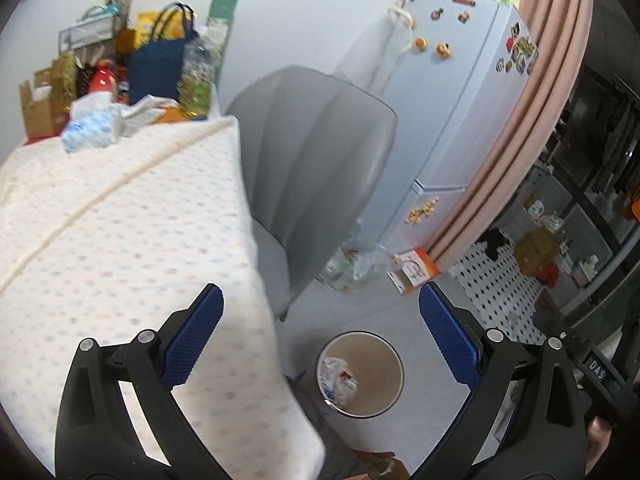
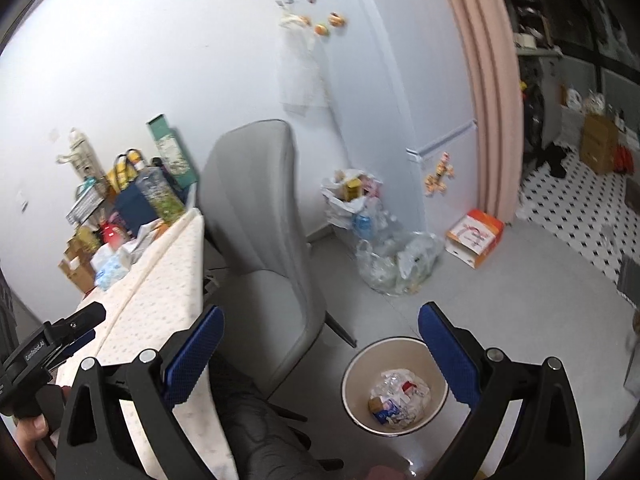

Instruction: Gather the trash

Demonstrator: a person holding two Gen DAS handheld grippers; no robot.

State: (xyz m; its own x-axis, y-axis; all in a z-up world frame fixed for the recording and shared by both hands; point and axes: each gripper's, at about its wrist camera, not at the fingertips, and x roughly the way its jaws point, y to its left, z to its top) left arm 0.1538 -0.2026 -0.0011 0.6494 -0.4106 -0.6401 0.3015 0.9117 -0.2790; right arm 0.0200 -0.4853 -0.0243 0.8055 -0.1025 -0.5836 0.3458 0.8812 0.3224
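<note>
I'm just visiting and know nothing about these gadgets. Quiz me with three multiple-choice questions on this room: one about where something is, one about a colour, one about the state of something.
1. Where does the round waste bin stand?
A. on the table
B. on the floor beside the grey chair
C. on top of the fridge

2. What colour are the pads on the fingers of the left gripper?
A. blue
B. red
C. yellow

3. What state is the right gripper in?
A. clamped on a bottle
B. shut with nothing in it
C. open and empty

Answers:
1 B: the bin sits on the pale floor next to the chair, with crumpled trash inside.
2 A: both pads are plainly blue.
3 C: the jaws stand wide apart with nothing between them.
</note>
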